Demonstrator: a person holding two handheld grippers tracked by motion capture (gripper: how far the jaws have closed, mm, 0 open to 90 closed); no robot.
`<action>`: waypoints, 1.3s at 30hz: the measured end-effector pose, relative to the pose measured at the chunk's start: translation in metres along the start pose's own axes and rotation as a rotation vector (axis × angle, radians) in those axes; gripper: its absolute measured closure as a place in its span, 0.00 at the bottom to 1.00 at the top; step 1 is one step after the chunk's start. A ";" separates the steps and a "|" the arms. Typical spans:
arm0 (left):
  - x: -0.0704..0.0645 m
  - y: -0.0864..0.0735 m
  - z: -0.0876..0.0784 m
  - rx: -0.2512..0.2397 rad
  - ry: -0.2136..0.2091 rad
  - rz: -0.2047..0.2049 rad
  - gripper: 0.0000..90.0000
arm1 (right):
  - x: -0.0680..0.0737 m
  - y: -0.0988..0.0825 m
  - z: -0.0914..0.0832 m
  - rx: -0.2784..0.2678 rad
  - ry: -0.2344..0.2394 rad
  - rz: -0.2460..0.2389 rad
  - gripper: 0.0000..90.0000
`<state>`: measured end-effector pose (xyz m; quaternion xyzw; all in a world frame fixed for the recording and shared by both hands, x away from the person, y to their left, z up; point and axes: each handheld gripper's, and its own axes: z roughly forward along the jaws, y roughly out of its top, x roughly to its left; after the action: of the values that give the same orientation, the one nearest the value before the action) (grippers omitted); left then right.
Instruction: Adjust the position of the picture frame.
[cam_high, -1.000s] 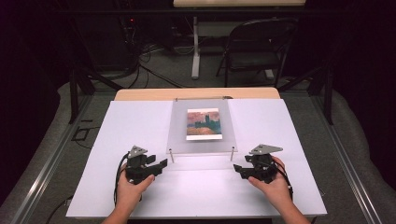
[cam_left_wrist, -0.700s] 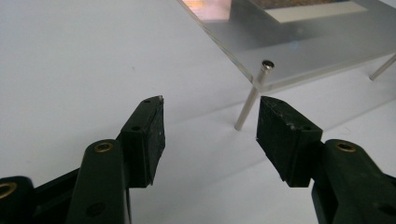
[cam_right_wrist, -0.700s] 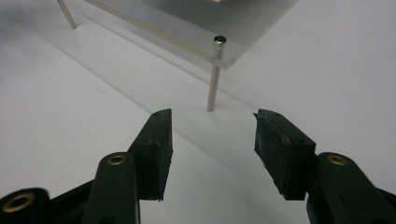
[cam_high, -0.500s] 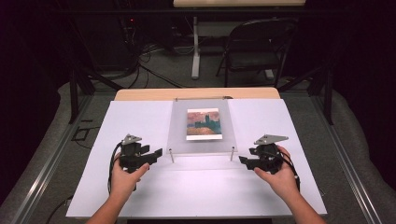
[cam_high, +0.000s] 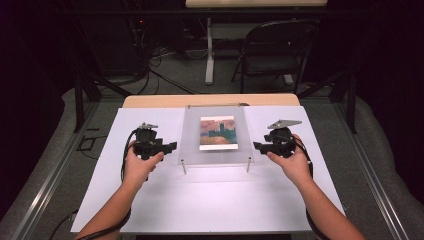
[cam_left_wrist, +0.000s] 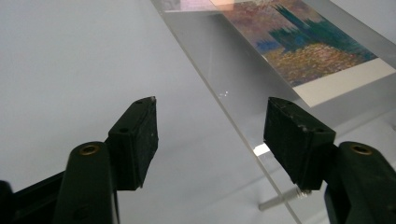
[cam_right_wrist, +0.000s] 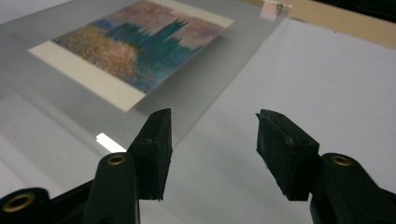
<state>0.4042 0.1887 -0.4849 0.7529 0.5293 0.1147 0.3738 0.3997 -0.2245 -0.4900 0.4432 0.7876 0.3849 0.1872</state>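
White surface (cam_high: 150, 200) carries a clear panel (cam_high: 216, 150) with a painted print (cam_high: 217, 133), long axis near-to-far. Gripper views reveal its raised edge. Left gripper (cam_high: 167, 147) spread, opening; right gripper (cam_high: 257, 146) spread, closing, both empty.

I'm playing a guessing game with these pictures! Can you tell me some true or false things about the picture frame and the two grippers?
1. The clear frame holds a painted picture. True.
2. The left gripper is shut tight on the frame. False: its jaws stand open, with the frame's edge between them but not pinched.
3. The right gripper is open. True.
4. The frame lies flat on the table. False: its near edge stands raised on two small metal legs.
5. One gripper is on each side of the frame. True.
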 end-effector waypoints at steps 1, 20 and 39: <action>0.001 0.004 0.002 0.003 0.002 0.006 0.38 | -0.002 0.003 0.003 -0.002 -0.002 0.000 0.50; 0.023 0.036 0.050 0.054 0.076 0.036 0.35 | -0.023 0.040 0.053 0.035 -0.073 0.085 0.15; 0.024 0.053 0.074 0.040 0.063 -0.066 0.48 | -0.045 0.049 0.078 0.062 -0.056 0.205 0.43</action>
<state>0.4942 0.1687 -0.5056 0.7384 0.5675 0.1153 0.3456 0.5010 -0.2132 -0.5040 0.5375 0.7443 0.3648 0.1549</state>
